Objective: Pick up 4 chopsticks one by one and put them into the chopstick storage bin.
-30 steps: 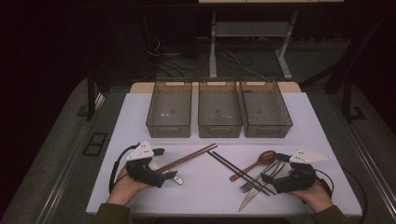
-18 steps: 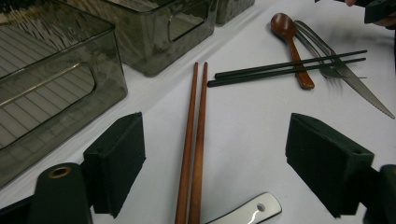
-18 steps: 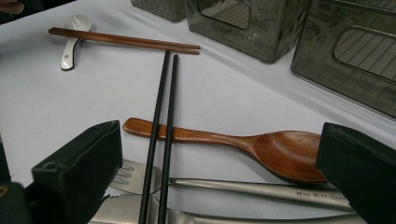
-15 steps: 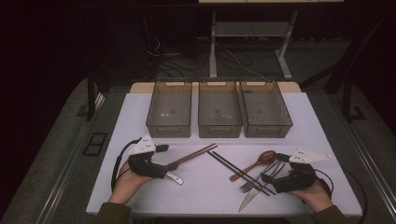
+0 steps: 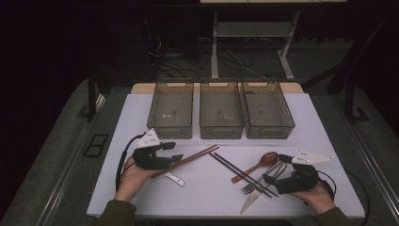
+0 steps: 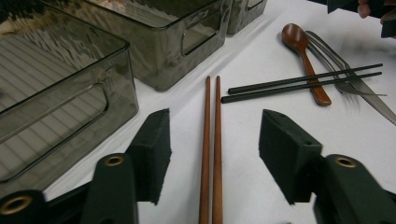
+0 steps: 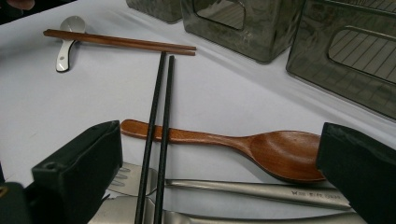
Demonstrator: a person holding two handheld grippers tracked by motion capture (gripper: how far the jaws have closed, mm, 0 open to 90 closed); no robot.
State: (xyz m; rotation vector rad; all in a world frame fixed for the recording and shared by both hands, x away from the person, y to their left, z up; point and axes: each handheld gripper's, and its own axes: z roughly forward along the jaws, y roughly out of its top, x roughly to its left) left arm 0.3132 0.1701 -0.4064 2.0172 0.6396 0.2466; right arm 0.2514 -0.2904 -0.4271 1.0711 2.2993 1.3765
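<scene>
A pair of brown wooden chopsticks [image 5: 188, 160] lies slantwise left of the table's middle. My left gripper [image 5: 173, 152] straddles their near end. In the left gripper view the brown chopsticks [image 6: 211, 140] run up between the two jaws of the left gripper [image 6: 215, 123] with a gap on each side. The jaws have just been closing and the pads touch nothing. My right gripper [image 5: 273, 179] rests at the front right. In its own view the right gripper [image 7: 224, 140] stands open around a wooden spoon [image 7: 261, 144], black chopsticks [image 7: 159, 116] and metal cutlery [image 7: 261, 191].
Three empty smoky plastic bins [image 5: 173, 110] [image 5: 221, 110] [image 5: 267, 110] stand in a row at the back. A white spoon [image 5: 175, 179] lies by my left hand. A fork [image 5: 249, 188] and knife [image 5: 251, 201] lie under the black chopsticks [image 5: 242, 173]. The white table's [image 5: 207, 193] front middle is bare.
My left gripper has slid right and a little farther along the brown chopsticks, and its jaws have narrowed around them. The right gripper has kept still.
</scene>
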